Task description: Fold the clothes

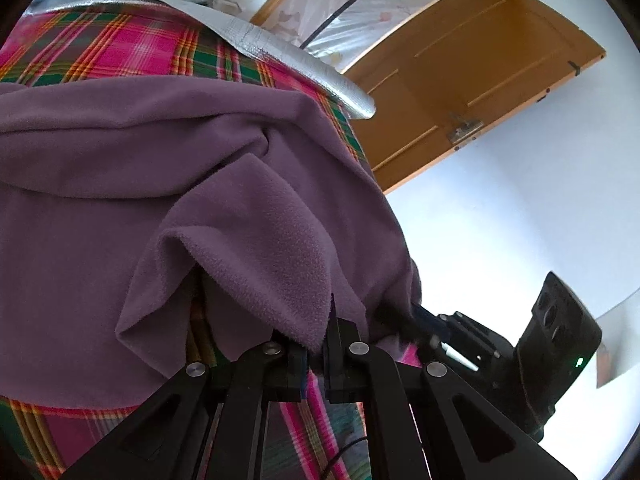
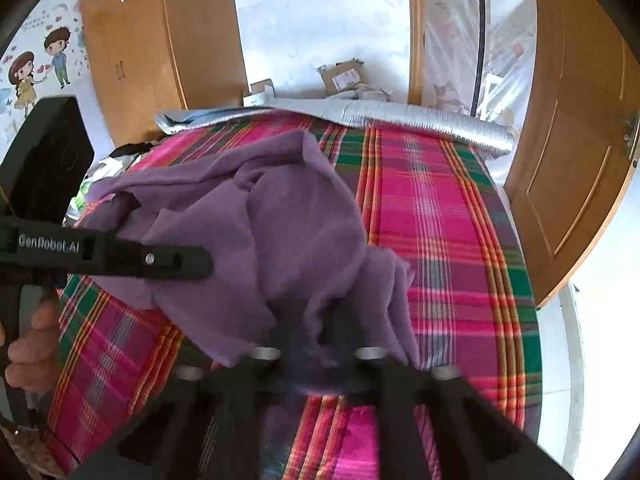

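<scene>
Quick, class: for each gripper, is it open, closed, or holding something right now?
Left gripper: closed on an edge of the purple fleece.
Right gripper: closed on a bunched part of the same fleece.

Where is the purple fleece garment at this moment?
The purple fleece garment lies crumpled on the plaid bedcover, left of centre in the right wrist view. Both hand-held grippers, left and right, pinch its near edge.

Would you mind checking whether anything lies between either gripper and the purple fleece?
Nothing visible does. The left gripper is shut on an edge of the purple fleece, and the right gripper is shut on another bunched edge of it. The fleece lies on the plaid sheet.
</scene>
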Demonstrator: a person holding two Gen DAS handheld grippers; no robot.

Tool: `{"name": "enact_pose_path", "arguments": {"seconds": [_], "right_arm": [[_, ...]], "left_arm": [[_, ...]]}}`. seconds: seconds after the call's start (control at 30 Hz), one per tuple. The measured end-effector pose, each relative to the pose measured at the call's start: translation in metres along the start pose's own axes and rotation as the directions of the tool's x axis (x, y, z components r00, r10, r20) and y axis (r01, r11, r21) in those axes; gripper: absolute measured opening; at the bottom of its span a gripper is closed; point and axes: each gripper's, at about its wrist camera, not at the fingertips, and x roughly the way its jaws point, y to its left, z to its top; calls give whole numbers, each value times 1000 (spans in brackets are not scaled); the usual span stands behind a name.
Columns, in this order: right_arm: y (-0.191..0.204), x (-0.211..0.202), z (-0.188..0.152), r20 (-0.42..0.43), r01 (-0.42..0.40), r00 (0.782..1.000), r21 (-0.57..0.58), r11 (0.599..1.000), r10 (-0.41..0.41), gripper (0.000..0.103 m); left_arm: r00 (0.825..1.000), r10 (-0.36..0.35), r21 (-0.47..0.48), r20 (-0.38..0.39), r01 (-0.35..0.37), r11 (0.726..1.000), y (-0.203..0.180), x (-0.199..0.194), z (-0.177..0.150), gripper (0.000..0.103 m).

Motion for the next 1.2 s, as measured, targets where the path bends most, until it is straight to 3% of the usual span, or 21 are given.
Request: {"name": "enact_pose_path", "arguments": {"seconds": [0.2,0.4,0.6,0.93,1.03,1.1,1.2], "right_arm": [[-12,-22,30,113,46,993,2,999,-46,4],[-23,-30,56,176,68,982,30,997,-73,3],[-29,-21,67,192,52,979,53,997,-62,3],[-43,-11,76,192,-7,981,122,993,-16,2],[-52,-11,71,186,46,980,153,987,-74,0],[-61,-12,69,176,39,982,191,981,-73,0],[-67,-14,65,167,-36,986,203,979,2,0]], "left_arm": [[999,-14,32,41,13,999,10,-16,16,5],[996,-9,64,90,3,998,25,-56,23,5],[989,24,52,143,-32,998,41,-60,41,5],[979,85,32,185,-92,995,59,-84,37,5],[977,120,12,178,-124,992,68,-89,34,5],[977,122,-13,172,-122,992,77,-89,34,5],[978,127,-18,167,-126,992,81,-87,34,5]]}}
